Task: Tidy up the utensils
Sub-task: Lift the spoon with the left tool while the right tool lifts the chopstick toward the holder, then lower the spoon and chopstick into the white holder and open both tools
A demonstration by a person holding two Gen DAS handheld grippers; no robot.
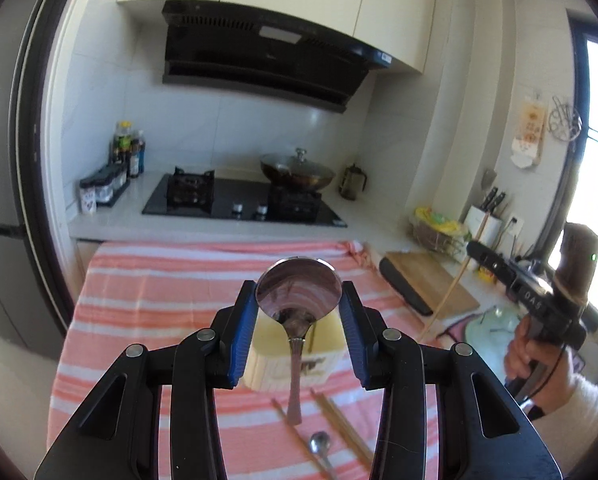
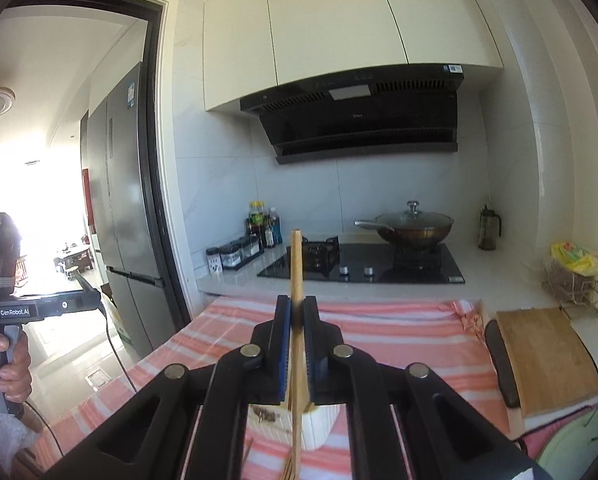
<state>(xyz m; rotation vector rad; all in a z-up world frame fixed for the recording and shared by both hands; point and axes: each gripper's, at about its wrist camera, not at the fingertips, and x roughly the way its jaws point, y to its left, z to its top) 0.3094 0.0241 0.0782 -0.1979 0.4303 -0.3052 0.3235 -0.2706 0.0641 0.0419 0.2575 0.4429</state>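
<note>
My left gripper [image 1: 299, 300] clamps a spoon [image 1: 299, 294] bowl-up. Only the right view shows my right gripper [image 2: 297, 320] pinched on a chopstick [image 2: 297, 264] pointing twelve o'clock.

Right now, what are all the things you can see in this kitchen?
big spoon: one, shiny metal, between the left gripper's blue pads
small spoon: one, metal, lying on the striped cloth
chopsticks: a few, wooden, lying on the cloth
wooden stick: one, tan, upright in the right gripper
holder: one, white, on the cloth
striped cloth: one, pink and white, covering the table
wok with lid: one, dark, on the black stove
cutting board: one, wooden, on the right counter
fridge: one, grey, by the door
left gripper: black, holding the big spoon
right gripper: black, shut on the stick
</note>
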